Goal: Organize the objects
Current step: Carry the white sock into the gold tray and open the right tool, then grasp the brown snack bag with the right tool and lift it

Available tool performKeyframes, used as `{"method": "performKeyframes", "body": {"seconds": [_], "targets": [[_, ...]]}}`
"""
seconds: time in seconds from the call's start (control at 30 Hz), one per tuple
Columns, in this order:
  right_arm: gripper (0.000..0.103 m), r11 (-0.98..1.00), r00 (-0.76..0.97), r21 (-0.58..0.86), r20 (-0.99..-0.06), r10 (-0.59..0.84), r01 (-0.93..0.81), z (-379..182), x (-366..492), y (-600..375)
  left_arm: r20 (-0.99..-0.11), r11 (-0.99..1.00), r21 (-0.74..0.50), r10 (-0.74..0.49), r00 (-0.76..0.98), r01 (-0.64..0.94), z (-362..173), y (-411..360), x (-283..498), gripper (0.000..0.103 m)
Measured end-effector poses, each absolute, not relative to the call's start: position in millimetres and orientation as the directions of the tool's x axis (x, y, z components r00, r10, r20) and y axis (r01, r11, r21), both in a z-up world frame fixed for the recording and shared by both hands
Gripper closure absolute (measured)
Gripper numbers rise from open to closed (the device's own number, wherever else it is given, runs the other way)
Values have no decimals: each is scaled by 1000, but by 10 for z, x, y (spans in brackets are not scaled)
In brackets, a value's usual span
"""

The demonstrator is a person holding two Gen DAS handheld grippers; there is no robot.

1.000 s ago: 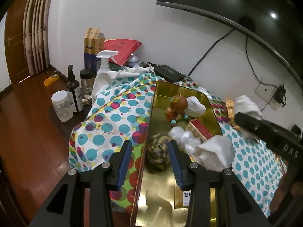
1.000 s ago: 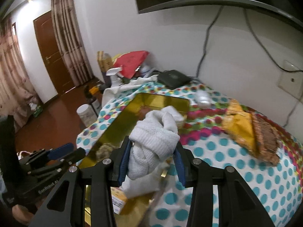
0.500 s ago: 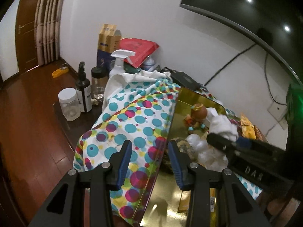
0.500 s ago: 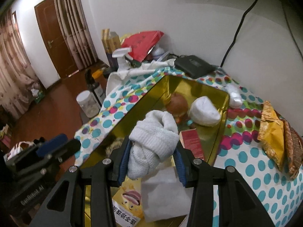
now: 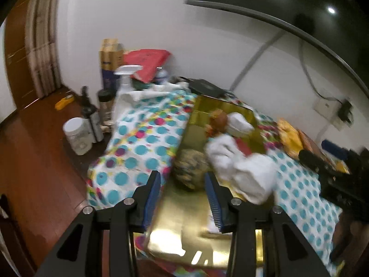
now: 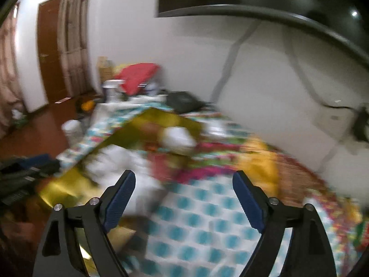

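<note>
A gold tray (image 5: 184,217) lies on the dotted tablecloth (image 5: 147,138). In it are a white knit cloth (image 5: 244,168), a woven ball (image 5: 191,168), a brown figurine (image 5: 219,120), a white cap (image 5: 239,122) and a red box. My left gripper (image 5: 182,198) is open and empty over the tray's near end, just short of the ball. My right gripper (image 6: 184,198) is wide open and empty over the tablecloth, right of the tray (image 6: 161,117); the view is blurred. The white cloth (image 6: 120,161) lies in the tray.
A yellow snack bag (image 5: 288,136) lies on the cloth right of the tray. Bottles and a white jar (image 5: 77,136) stand on the floor at the left. A spray bottle (image 5: 125,78), a red bag and a black box sit at the table's far end by the wall.
My right gripper has opened and let the white knit cloth drop into the tray, then pulled back to the right. My left gripper has shifted a little toward the tray.
</note>
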State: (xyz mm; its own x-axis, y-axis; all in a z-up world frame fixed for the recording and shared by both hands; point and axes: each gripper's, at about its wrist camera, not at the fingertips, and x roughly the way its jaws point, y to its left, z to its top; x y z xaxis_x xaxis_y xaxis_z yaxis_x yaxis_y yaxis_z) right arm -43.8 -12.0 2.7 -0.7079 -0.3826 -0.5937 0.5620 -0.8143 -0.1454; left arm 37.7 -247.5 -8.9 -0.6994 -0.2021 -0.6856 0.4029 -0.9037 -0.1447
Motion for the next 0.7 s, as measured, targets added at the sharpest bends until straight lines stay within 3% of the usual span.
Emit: {"method": "performKeyframes", "body": {"seconds": [0.13, 0.37, 0.7], "targets": [[11, -861, -771, -209, -575, -274, 463, -50, -589, 412, -693, -955, -110, -126, -710, 276, -48, -2006, 326, 62], [5, -943, -711, 4, -655, -254, 333, -277, -1122, 1185, -722, -993, -100, 27, -691, 66, -76, -1208, 114, 62], [4, -933, -700, -76, -682, -209, 353, -527, -1388, 1066, -775, -997, -83, 60, -629, 7, -299, -825, -120, 62]]}}
